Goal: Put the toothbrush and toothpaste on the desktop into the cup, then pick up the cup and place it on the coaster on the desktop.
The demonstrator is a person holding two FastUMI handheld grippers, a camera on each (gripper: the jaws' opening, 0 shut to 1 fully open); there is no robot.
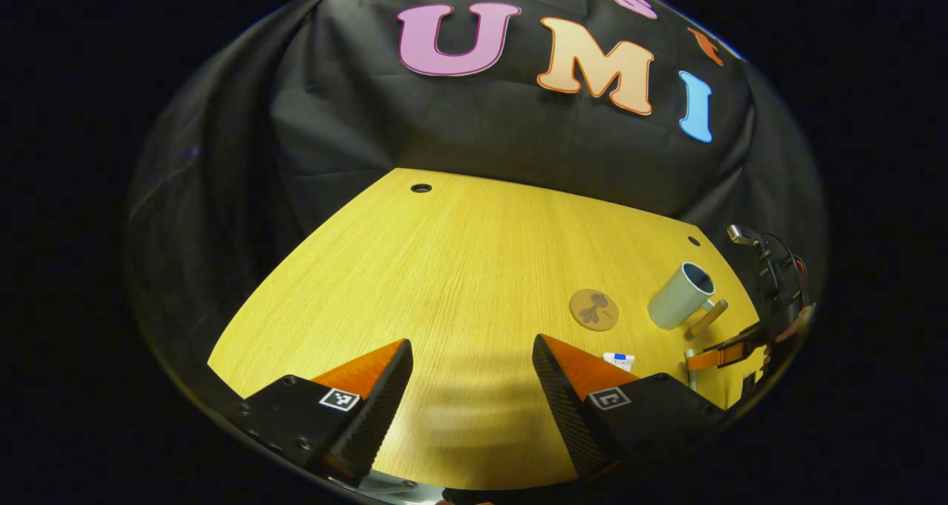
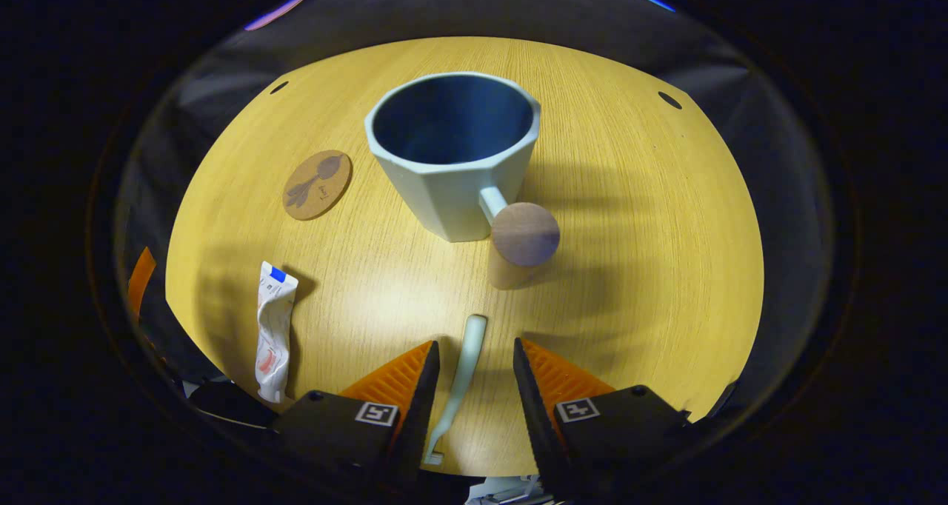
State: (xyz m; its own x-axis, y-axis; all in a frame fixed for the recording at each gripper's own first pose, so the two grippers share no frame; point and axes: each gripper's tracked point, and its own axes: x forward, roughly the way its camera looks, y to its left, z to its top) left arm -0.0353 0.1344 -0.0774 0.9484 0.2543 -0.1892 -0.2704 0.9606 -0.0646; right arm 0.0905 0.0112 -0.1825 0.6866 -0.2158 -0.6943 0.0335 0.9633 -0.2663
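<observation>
Left gripper view: left gripper [image 1: 472, 375] spread wide above bare desktop [image 1: 444, 268], pinching nothing. Near the right edge, round coaster [image 1: 594, 309], then pale cup [image 1: 681, 295] upright just beyond it. Small part of toothpaste tube [image 1: 619, 360] peeping behind the right finger. Right gripper [image 1: 729, 353] low at the far right edge, partly cut off.

Right gripper view: right gripper [image 2: 476, 360] spread narrowly on both sides of the toothbrush [image 2: 461, 383], lying flat near the front edge; cannot tell if fingers touch it. Cup in the middle, round wooden handle [image 2: 524, 233] toward the camera. Coaster left of it; toothpaste tube near the left edge.
</observation>
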